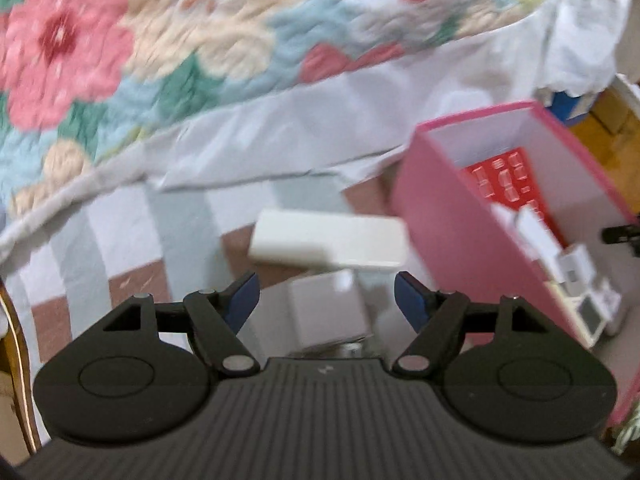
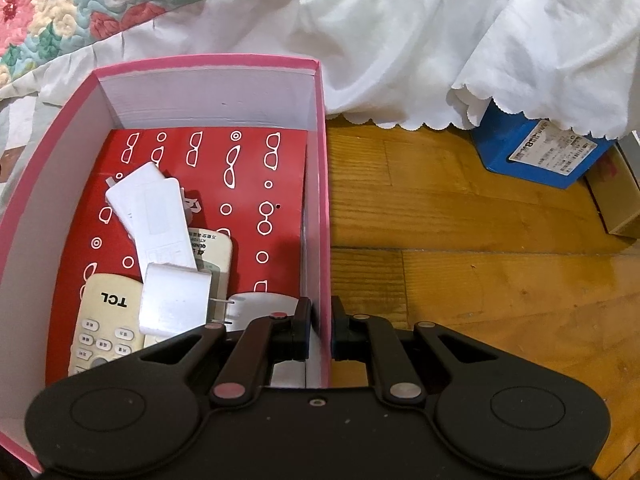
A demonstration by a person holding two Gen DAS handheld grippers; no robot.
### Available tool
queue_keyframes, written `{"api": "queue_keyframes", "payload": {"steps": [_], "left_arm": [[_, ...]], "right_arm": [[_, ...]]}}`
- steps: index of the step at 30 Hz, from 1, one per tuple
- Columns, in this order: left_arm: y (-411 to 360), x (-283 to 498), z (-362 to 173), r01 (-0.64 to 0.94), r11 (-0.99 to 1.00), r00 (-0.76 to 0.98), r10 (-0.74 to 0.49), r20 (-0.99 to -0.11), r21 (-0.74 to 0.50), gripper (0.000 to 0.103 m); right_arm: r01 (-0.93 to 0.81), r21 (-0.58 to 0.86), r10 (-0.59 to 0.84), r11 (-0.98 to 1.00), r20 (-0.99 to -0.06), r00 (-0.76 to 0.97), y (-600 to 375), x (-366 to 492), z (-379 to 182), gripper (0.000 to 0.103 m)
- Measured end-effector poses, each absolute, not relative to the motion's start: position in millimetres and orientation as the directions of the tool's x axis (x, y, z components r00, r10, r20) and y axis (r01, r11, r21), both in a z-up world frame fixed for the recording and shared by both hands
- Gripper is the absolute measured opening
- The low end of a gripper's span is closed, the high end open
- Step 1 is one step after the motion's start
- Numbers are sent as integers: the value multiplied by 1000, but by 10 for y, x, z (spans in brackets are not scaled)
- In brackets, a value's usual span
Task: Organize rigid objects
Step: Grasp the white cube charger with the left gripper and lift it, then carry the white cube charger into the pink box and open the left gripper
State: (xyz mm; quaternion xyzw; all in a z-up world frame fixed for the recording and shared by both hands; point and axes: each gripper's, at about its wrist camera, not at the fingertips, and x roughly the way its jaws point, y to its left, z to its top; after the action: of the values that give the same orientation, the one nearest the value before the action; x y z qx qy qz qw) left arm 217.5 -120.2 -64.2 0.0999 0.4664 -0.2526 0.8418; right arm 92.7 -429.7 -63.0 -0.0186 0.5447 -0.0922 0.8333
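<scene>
Left gripper (image 1: pixel 325 300) spread wide and empty; right gripper (image 2: pixel 320 330) clenched on the wall of the pink box (image 2: pixel 325 184).

A smooth white block (image 1: pixel 328 242) is seen just beyond the open tips, left of the pink box, long axis crosswise. The left hand is judged nearer. Glossy plastic remotes (image 2: pixel 106 320) lie inside the box.

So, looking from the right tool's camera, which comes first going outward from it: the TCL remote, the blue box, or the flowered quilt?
1. TCL remote, in the pink box beside the right tool.
2. Blue box, on the floor at upper right.
3. Flowered quilt, at top left.
</scene>
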Motion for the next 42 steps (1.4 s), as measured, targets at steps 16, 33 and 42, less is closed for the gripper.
{"api": "queue_keyframes", "payload": {"steps": [16, 33, 42], "left_arm": [[-1320, 2219, -1430, 387, 921, 463, -227, -857, -35, 53], [-1195, 2074, -680, 424, 884, 422, -384, -822, -195, 53], [-1632, 1569, 151, 643, 746, 419, -530, -737, -172, 53]], "right_arm": [[155, -144, -194, 977, -902, 385, -4275, 896, -617, 14], [154, -133, -184, 979, -903, 390, -4292, 866, -649, 14], [147, -126, -175, 981, -905, 388, -4306, 861, -654, 13]]}}
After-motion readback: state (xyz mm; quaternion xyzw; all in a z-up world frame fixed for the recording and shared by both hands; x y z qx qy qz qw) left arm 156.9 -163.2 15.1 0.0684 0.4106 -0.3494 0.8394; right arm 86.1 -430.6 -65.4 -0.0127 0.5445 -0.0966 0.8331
